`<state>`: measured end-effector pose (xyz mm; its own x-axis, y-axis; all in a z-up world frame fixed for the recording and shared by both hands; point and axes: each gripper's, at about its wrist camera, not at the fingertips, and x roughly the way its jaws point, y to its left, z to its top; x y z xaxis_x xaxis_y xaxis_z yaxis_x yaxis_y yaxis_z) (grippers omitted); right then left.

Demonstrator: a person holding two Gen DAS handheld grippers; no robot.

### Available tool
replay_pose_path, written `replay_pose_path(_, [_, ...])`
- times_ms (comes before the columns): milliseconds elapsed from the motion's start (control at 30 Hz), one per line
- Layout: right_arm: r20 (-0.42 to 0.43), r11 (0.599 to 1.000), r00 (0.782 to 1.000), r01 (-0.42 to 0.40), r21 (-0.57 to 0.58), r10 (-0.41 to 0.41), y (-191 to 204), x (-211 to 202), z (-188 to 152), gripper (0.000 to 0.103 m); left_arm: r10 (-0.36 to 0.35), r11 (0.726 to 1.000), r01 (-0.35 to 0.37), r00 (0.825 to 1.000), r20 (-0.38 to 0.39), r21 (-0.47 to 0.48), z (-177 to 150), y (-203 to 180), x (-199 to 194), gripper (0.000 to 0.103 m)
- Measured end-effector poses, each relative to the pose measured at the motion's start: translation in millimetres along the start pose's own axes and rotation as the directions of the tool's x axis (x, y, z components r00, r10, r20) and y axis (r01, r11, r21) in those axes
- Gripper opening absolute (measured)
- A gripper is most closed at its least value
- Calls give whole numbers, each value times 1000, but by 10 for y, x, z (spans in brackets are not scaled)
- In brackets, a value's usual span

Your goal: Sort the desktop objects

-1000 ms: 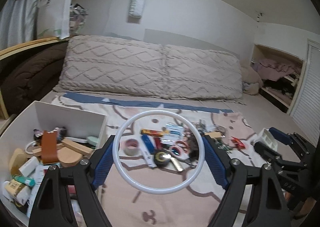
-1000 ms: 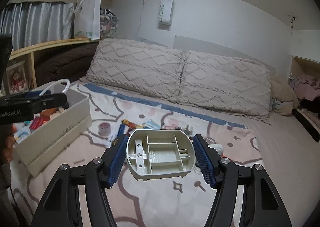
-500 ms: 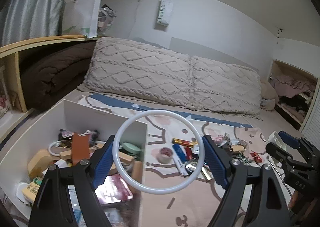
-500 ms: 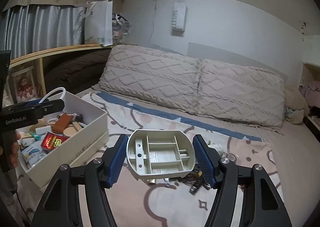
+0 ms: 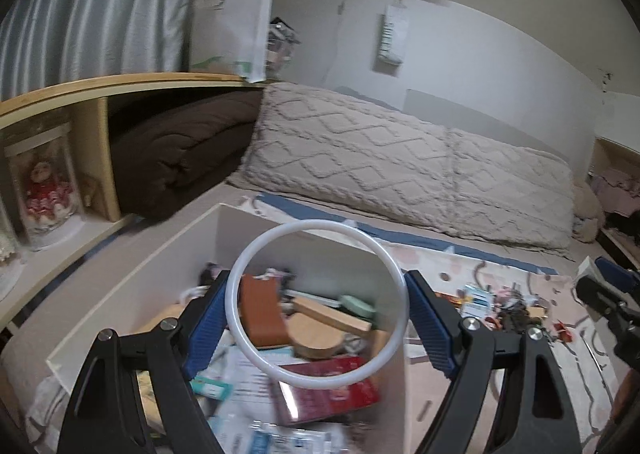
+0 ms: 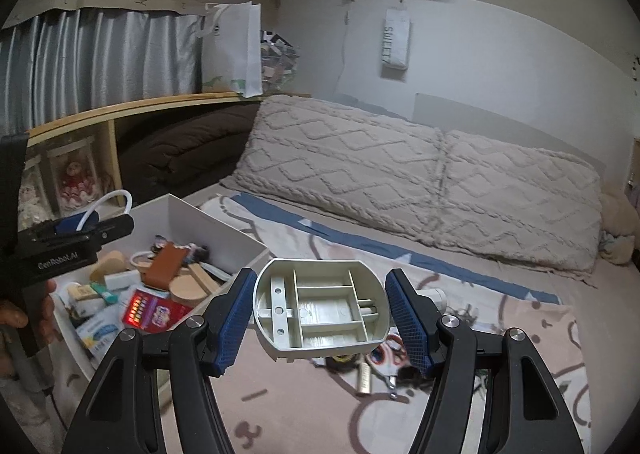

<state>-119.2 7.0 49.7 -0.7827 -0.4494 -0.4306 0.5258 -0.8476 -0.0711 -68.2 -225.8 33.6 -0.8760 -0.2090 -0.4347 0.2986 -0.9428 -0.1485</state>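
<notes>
My left gripper (image 5: 318, 306) is shut on a thin white ring (image 5: 320, 223), pinched across its width and held upright over the white storage box (image 5: 132, 294). The box holds a brown case (image 5: 260, 310), a wooden block (image 5: 316, 334), a red packet (image 5: 332, 390) and several cartons. My right gripper (image 6: 321, 282) is shut on a cream plastic divider tray (image 6: 324, 314), held above the patterned bedspread just right of the box (image 6: 224, 230). In the right wrist view the left gripper (image 6: 76, 230) hangs over the box.
A pile of small loose objects (image 6: 384, 354) lies on the bedspread right of the box. Two knitted pillows (image 5: 400, 174) line the back. A wooden shelf with a brown blanket (image 5: 180, 150) stands at the left. A hand (image 6: 12, 318) grips the left tool.
The left gripper has carried the ring leftward from above the loose pile to above the box. The right gripper has drifted left and slightly up with the tray, nearing the box.
</notes>
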Motion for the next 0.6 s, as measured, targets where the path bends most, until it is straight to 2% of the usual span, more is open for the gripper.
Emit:
replay_pose_path(267, [-14,998,999,-52,-37,51,328,139,154,67,52,994,-53,999,-11,-97,-18,487,4,84])
replay_pose_path(367, [-30,995,995,-97,-37,96,454,217,221,67,48,991,-50,999,-23,-126,-53,641,28,84])
replay_pose_path(500, [-58,986,985,-166,-17,164,578,354,350,67,64,988,-70,997,-49,-137,-97,748,89,84])
replay_pose_path(600, [-71,984,982,-178,-26,176,698,460,449,67,70,987,-79,995,-64,-140,-134,801,119,84])
